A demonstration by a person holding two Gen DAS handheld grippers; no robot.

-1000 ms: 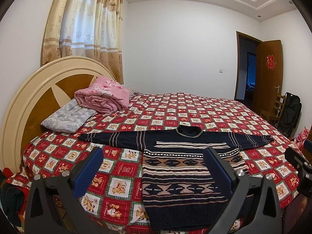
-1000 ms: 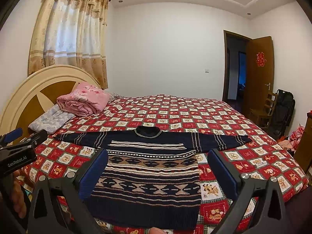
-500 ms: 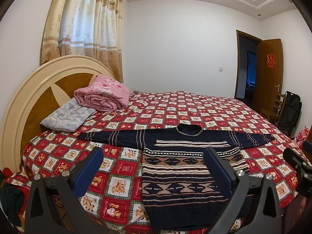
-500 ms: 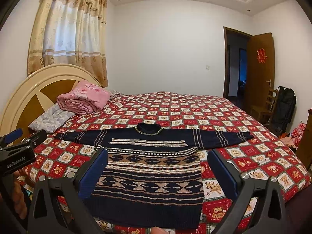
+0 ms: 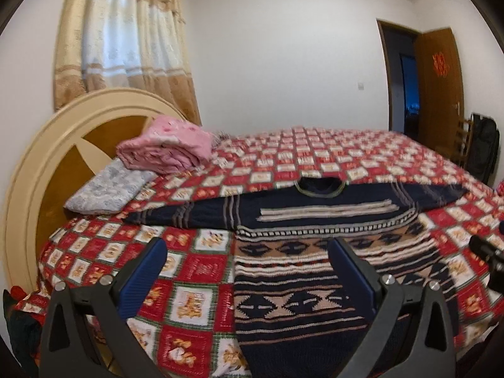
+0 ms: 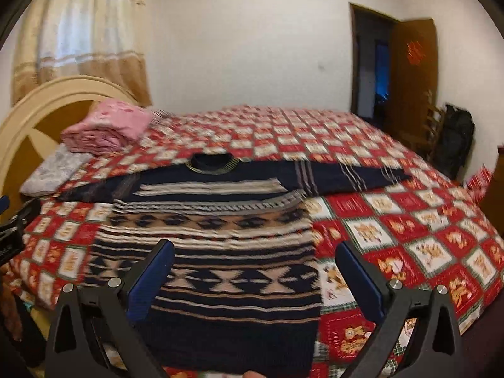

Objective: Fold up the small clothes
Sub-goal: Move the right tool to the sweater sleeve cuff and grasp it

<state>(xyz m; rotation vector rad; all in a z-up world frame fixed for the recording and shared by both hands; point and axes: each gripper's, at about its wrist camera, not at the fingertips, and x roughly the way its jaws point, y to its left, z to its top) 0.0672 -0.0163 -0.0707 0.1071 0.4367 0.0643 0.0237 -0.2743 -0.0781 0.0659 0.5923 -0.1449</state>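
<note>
Dark patterned sweater (image 5: pixel 299 252) flat on the red checked bedspread (image 5: pixel 330 151), sleeves spread left and right, hem at the near edge, left gripper (image 5: pixel 247 271) wide open and empty above its left half, right gripper (image 6: pixel 255 271) wide open and empty above its right half, pink blanket (image 5: pixel 167 148) on pillow (image 5: pixel 107 189) far left by the headboard (image 5: pixel 47 163).

A red paper ornament (image 5: pixel 440 64) shaped like a Chinese character hangs on the open brown wooden door (image 5: pixel 438 100), too blurred in both views to read with certainty; no other lettering is legible.
</note>
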